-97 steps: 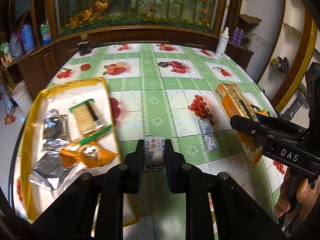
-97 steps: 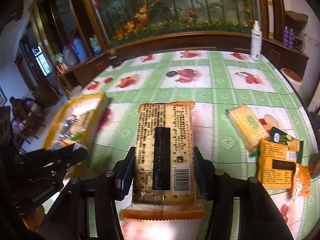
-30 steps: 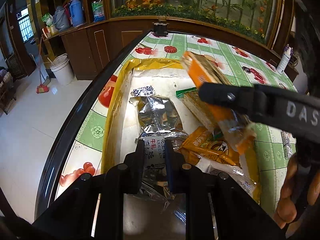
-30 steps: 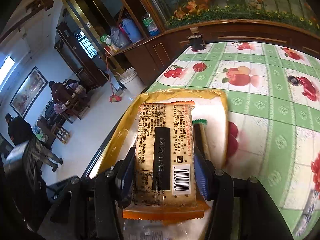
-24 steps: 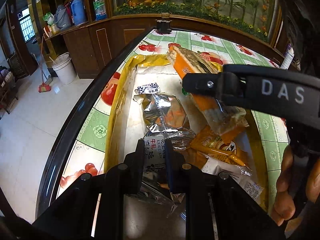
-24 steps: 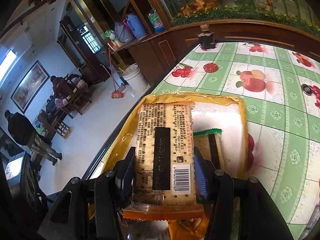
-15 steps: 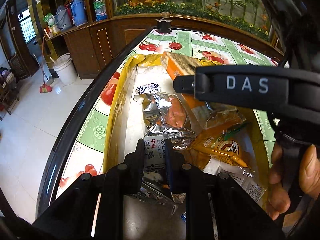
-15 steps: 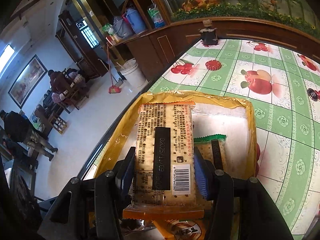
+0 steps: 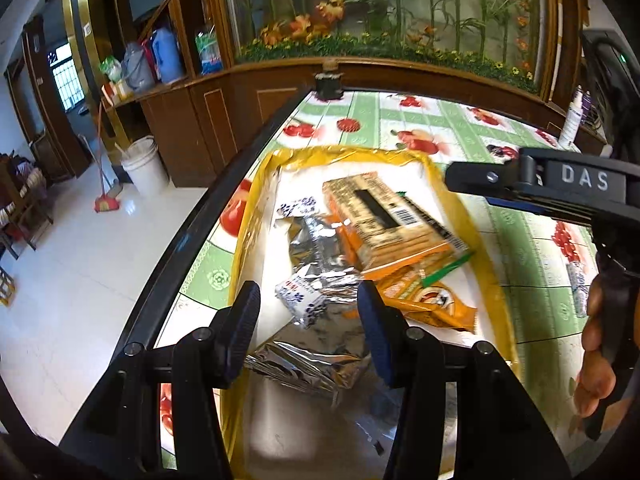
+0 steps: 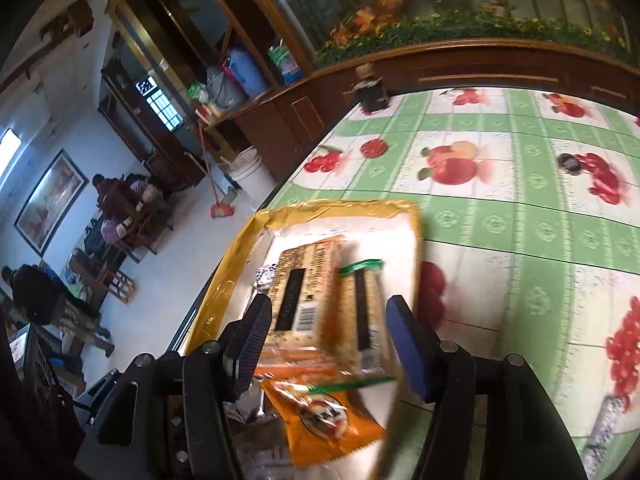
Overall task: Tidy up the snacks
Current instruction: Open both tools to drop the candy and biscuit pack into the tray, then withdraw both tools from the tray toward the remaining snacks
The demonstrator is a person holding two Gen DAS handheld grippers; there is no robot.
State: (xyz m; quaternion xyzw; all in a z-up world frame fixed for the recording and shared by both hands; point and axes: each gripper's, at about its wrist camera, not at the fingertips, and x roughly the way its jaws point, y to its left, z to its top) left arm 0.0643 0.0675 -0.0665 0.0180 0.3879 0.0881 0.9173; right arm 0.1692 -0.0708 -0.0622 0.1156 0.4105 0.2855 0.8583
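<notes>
Both tongs stood spread, jaws having just been opening, and nothing was pinched in either. From the left wrist view, the left gripper (image 9: 308,312) hung over the near end of the yellow-rimmed tray (image 9: 256,184), its pads wide of the small white-and-blue candy packet (image 9: 300,298) lying loose on crumpled silver foil bags (image 9: 320,248) below and between them. Farther in, the big orange cracker pack (image 9: 384,216) lay tilted across the pile, barcode face up, resting on an orange snack pouch (image 9: 428,300) with a green-edged packet (image 9: 448,268) poking out beneath it. The right gripper (image 9: 472,178) crossed in from the right edge above the tray's far right rim, its exact gap not readable from this side, with the hand (image 9: 596,352) on the handle lower right. From the right wrist view, the right gripper (image 10: 328,336) showed its blue pads apart, clear of the cracker pack (image 10: 304,292), which sat in the tray (image 10: 232,276) just beside a green-topped biscuit packet (image 10: 364,308); both ran up between the pads in the picture. An orange pouch (image 10: 324,416) lay blurred nearest the camera. The fruit-print green tablecloth (image 10: 520,220) spread off to the right
</notes>
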